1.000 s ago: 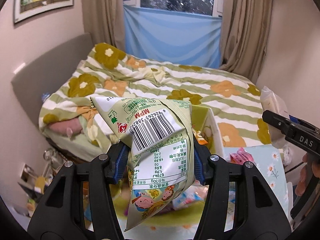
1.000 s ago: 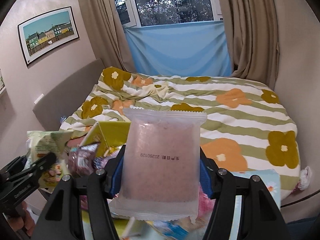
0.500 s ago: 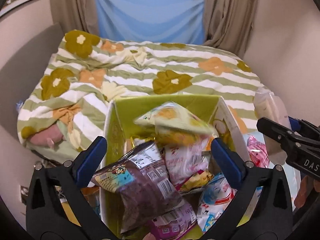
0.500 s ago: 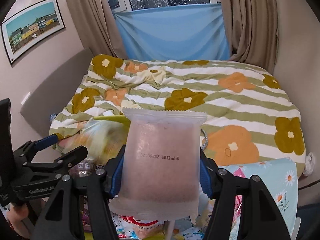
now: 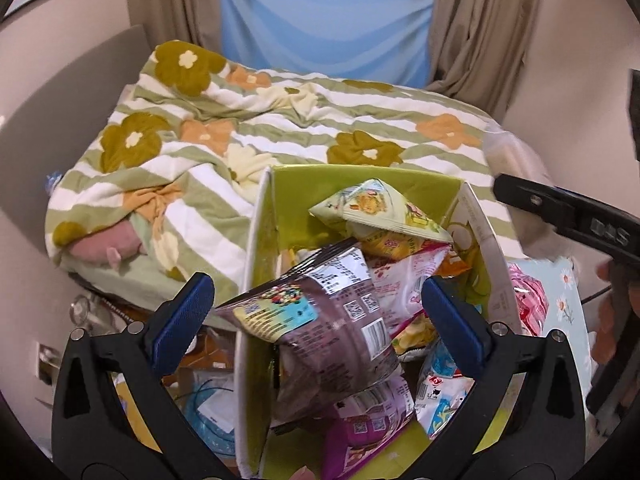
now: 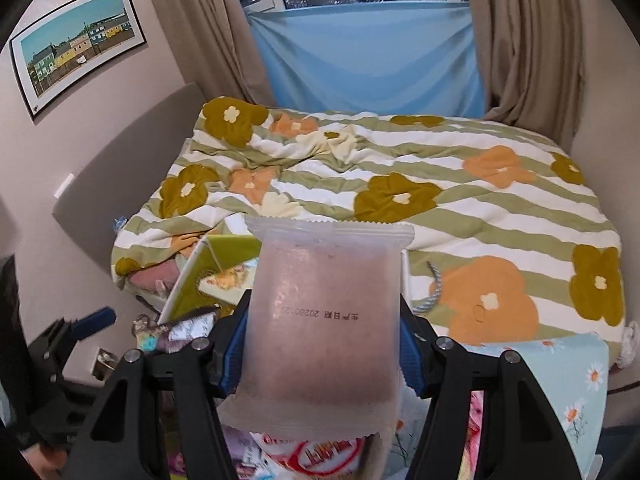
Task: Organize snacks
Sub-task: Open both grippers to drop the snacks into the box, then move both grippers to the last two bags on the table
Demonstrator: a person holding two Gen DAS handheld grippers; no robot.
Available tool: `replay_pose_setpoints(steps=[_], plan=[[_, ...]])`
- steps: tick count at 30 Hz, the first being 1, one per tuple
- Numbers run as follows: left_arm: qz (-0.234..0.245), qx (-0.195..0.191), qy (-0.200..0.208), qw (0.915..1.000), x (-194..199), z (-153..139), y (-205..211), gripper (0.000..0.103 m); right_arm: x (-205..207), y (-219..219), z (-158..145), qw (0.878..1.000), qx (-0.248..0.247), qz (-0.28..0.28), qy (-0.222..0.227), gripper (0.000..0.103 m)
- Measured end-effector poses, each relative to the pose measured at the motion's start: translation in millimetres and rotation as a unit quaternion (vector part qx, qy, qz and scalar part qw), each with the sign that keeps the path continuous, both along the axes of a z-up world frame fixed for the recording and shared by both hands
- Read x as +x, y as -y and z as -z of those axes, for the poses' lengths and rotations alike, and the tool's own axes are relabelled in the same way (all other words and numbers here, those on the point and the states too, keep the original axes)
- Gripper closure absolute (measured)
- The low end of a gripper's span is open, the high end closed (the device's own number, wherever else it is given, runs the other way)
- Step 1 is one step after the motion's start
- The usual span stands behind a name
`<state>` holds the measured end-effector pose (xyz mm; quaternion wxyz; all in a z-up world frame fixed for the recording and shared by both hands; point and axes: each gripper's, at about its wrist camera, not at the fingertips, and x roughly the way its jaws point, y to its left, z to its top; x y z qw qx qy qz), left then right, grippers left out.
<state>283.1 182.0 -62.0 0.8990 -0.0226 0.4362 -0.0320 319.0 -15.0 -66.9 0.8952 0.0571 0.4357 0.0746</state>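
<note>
Left wrist view: the left gripper [image 5: 316, 320] hangs over a green-lined box [image 5: 262, 240] with its jaws spread wide and nothing between the blue pads [image 5: 182, 320]. The box is packed with snacks. A purple foil bag [image 5: 328, 328] lies tilted along the box's left wall, its top corner sticking out over that wall. A pale green triangular packet [image 5: 380, 212] sits on top of the heap toward the far wall, and a pink-and-white packet [image 5: 396, 288] lies just under it, against the purple bag. More packets fill the near right corner, among them a white-and-blue one [image 5: 440, 392]. A pink packet [image 5: 528, 304] lies outside the box, just beside its right wall, on a light blue daisy-print cloth [image 5: 568, 292]. The right gripper shows at the right edge as a black arm.

In the right wrist view, the right gripper [image 6: 322, 344] is clamped on a frosted pinkish packet [image 6: 324, 312], held upright with its serrated top seal uppermost and a printed date line across its face. The box's near left corner shows just behind and left of this packet. The bed [image 6: 400, 200] beyond carries a green-and-white striped quilt with flowers. A framed picture [image 6: 80, 40] hangs on the left wall, and a blue cloth [image 6: 368, 64] covers the lower window between beige curtains [image 6: 528, 40].
</note>
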Motion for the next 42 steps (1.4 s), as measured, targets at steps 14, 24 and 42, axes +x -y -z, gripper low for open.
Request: replay_pose_setpoints(steps=[14,24,42], plan=[[-0.027,0.003,-0.029,0.9992,-13.3,28.2,-0.3,0.000,-5.3,16.2,41.4,1.000,0.003,0.004,-0.026,0.000],[-0.019,0.012,0.022,0.9995,-34.6,-19.8,13.4,0.000,-39.2,28.5,-13.2,0.999,0.016,0.010,0.029,0.000],[0.038,0.019,0.087,0.9953,-88.5,-69.2,90.0,0.000,-144.3,96.4,-74.0,0.993,-0.020,0.068,0.092,0.000]])
